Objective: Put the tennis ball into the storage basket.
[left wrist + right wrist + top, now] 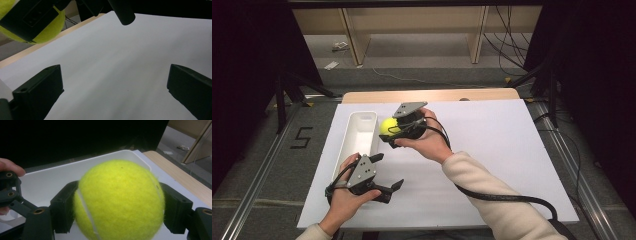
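Just left of the right hand-held gripper (396,131), clamped on tennis ball (388,126): white bin (362,131). Center over it before releasing; left hand-held gripper (384,175) idles wide open.

ball (120,200): bright yellow-green, pale curved seam
tray (357,135): plain white
counter (492,145): white top, light wood edge
tools (404,131): black, grey plates

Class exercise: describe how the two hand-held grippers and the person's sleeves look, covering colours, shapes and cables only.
Both the left gripper and the right gripper are black, each with two blocky, flat-faced jaws and a grey three-cornered plate on top dotted with small dark holes. Brass-coloured bushings show at the right gripper's joints. A thick black cable trails from the right gripper. The person wears cream-coloured sleeves.
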`<state>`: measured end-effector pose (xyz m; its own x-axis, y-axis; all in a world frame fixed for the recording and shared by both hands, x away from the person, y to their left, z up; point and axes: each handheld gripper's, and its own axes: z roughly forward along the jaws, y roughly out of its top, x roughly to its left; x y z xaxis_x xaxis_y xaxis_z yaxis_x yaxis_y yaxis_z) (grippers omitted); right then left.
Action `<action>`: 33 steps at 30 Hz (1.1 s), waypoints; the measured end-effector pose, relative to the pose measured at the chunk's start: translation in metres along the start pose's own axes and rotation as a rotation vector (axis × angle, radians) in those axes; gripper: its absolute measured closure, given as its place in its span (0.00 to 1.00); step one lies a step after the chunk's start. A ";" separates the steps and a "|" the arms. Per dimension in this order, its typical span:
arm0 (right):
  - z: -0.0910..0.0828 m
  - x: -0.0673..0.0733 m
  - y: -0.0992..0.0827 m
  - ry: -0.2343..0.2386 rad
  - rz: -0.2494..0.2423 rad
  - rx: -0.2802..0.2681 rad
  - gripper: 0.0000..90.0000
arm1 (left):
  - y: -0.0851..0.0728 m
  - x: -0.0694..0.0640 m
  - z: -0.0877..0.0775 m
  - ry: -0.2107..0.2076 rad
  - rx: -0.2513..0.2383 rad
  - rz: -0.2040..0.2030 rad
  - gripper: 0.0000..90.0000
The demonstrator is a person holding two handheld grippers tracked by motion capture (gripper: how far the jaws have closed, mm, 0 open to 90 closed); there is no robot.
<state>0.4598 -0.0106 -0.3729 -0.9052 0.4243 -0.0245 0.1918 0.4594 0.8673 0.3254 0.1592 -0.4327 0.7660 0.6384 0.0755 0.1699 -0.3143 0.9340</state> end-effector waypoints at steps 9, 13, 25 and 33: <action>0.003 0.002 0.003 0.007 -0.002 0.008 0.29 | 0.000 0.000 0.000 -0.001 0.000 0.000 0.00; 0.005 0.003 0.005 0.009 -0.007 0.003 0.29 | 0.000 0.000 0.000 -0.001 0.001 0.001 0.00; 0.009 0.005 0.009 0.014 -0.015 0.005 0.29 | 0.000 0.000 0.000 0.000 -0.001 0.001 0.00; 0.011 0.006 0.010 0.019 -0.012 0.003 0.29 | 0.000 0.000 0.000 -0.001 -0.001 0.001 0.00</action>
<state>0.4600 0.0052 -0.3697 -0.9145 0.4038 -0.0254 0.1821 0.4668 0.8654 0.3255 0.1591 -0.4327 0.7667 0.6375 0.0766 0.1683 -0.3147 0.9341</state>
